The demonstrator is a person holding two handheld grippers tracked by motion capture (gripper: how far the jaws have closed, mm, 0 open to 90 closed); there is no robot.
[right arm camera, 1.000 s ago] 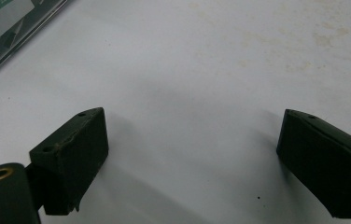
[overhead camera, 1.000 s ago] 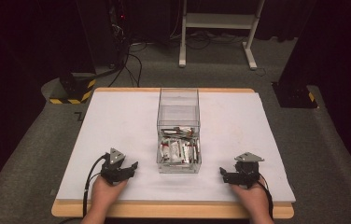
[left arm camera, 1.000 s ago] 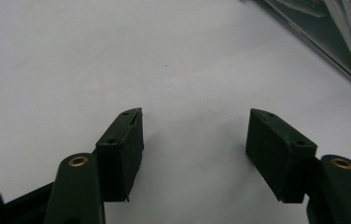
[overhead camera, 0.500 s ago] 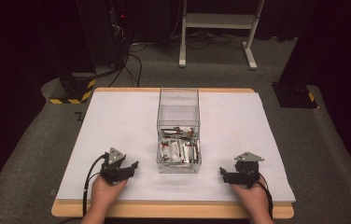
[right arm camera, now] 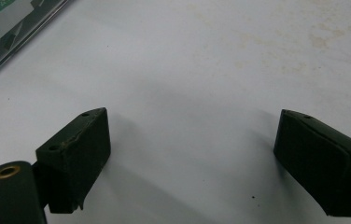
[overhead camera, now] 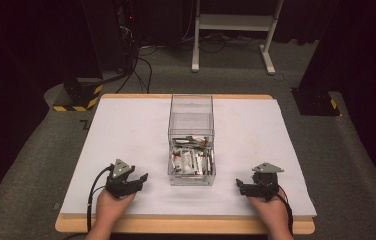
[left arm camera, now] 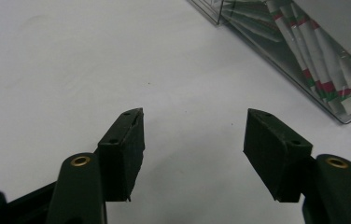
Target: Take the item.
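Your left gripper [overhead camera: 135,182] rests on the white desk [overhead camera: 126,130] at the lower left of the high view, jaws apart with nothing between them. Your right gripper [overhead camera: 242,187] rests at the lower right, jaws spread wide on bare desk surface. The clear box [overhead camera: 191,141] of red-striped sachets [overhead camera: 192,161] stands between both grippers, at frame centre, touching neither.

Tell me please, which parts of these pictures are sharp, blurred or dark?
High view: the white table is bright, the room behind dark. Left gripper view: the clear box looks soft, with reflections on its wall. Right gripper view: the jaws cast soft shadows on the table.
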